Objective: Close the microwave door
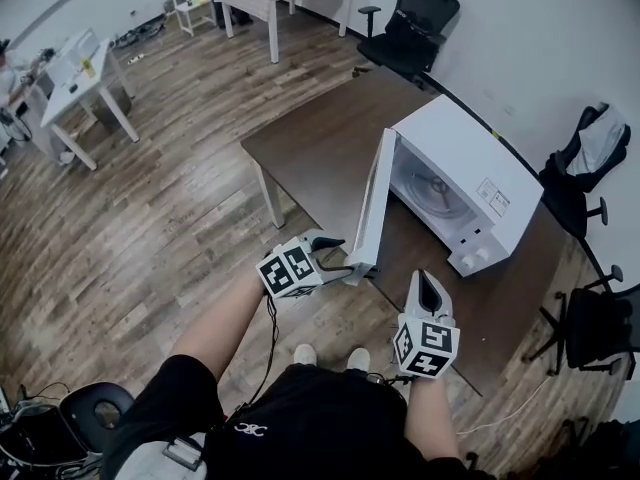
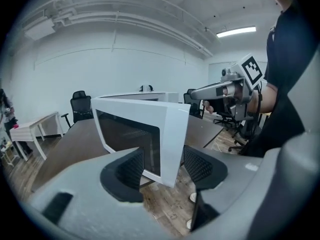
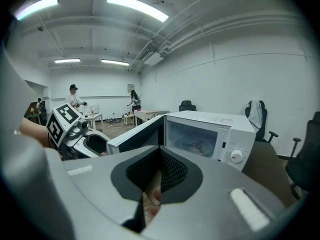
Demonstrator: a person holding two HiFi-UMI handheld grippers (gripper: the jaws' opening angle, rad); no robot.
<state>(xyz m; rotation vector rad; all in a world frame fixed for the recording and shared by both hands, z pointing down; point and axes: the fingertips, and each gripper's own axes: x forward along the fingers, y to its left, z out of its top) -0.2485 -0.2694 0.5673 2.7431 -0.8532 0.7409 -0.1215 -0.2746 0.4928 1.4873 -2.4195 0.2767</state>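
A white microwave (image 1: 470, 183) stands on the brown table (image 1: 320, 138), its door (image 1: 372, 208) swung wide open toward me. My left gripper (image 1: 345, 258) is at the door's free lower corner. In the left gripper view the door (image 2: 150, 129) edge stands between the open jaws of that gripper (image 2: 162, 166), and the pads do not press on it. My right gripper (image 1: 430, 280) hovers over the table's front edge, just right of the door, shut and empty. The right gripper view looks past the closed jaws (image 3: 161, 156) into the microwave (image 3: 215, 134) cavity, where the turntable shows.
Black office chairs (image 1: 415, 18) stand behind the table, and another chair (image 1: 590, 158) with a garment on it is at the right. White tables (image 1: 85, 78) are across the wooden floor. A black stool (image 1: 85, 408) is at my lower left.
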